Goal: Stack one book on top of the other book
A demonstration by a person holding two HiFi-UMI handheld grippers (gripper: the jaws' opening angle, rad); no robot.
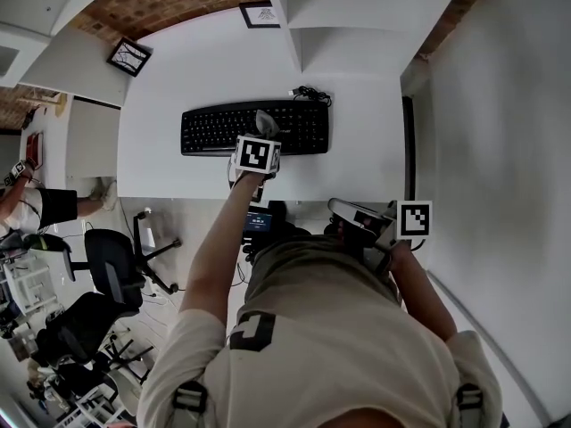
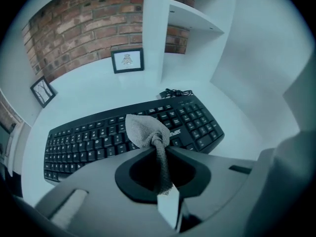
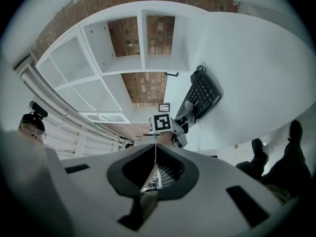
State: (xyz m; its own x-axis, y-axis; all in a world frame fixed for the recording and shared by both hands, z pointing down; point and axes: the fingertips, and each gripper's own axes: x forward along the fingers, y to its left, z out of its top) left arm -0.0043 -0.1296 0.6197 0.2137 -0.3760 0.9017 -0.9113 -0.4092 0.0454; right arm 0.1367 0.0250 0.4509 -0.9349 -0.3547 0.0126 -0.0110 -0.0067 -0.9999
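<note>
No book shows anywhere, though one would likely be stiff, weighty and best taken by an edge; the left gripper [image 2: 159, 149] pinches a knotted cloth [image 2: 143, 130] above the keyboard [image 1: 214, 128] near the tabletop's [image 1: 361, 163] front edge, the right gripper [image 3: 155, 154] closed, empty.

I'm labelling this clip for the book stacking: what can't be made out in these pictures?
Books: none shows in any view, so where they lie cannot be told.
Keyboard's middle keys: left gripper view, behind the cloth in the left claw.
Framed picture: left gripper view, too small to read.
</note>
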